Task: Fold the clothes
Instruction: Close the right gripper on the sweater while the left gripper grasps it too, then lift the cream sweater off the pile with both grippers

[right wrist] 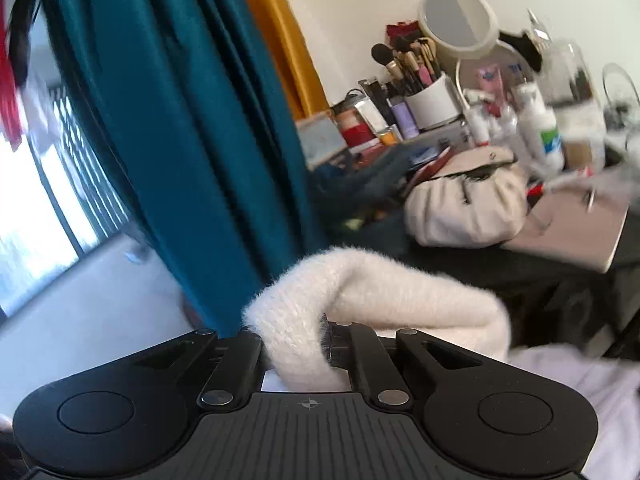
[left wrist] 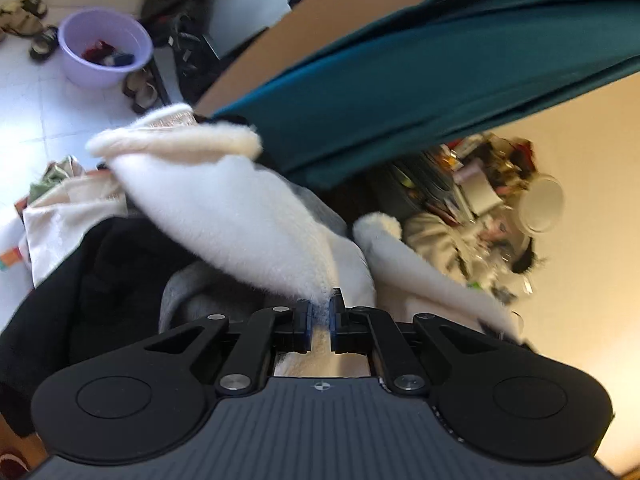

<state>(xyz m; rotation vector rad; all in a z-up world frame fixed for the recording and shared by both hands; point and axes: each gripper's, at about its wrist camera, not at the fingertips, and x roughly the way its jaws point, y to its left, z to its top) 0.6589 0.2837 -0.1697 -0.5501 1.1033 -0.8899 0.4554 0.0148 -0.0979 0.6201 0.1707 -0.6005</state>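
Observation:
A fluffy white sweater [left wrist: 224, 204] hangs lifted in the left wrist view, one sleeve stretching up to the left with its cuff folded over. My left gripper [left wrist: 319, 320] is shut on a pinch of its fabric between the blue pads. A second white sleeve [left wrist: 404, 264] lies to the right. In the right wrist view my right gripper [right wrist: 298, 344] is shut on another part of the white sweater [right wrist: 376, 288], which drapes over the fingers and hides the left pad. Black and grey clothes [left wrist: 100, 280] lie under the sweater.
A teal curtain [right wrist: 180, 100] hangs close ahead, seen also as the teal curtain [left wrist: 440, 80]. A cluttered dresser holds a round mirror [right wrist: 458, 16], brushes in a cup [right wrist: 430, 100] and a cream bag [right wrist: 466, 208]. A lilac basin [left wrist: 105, 46] and shoes stand on the pale floor.

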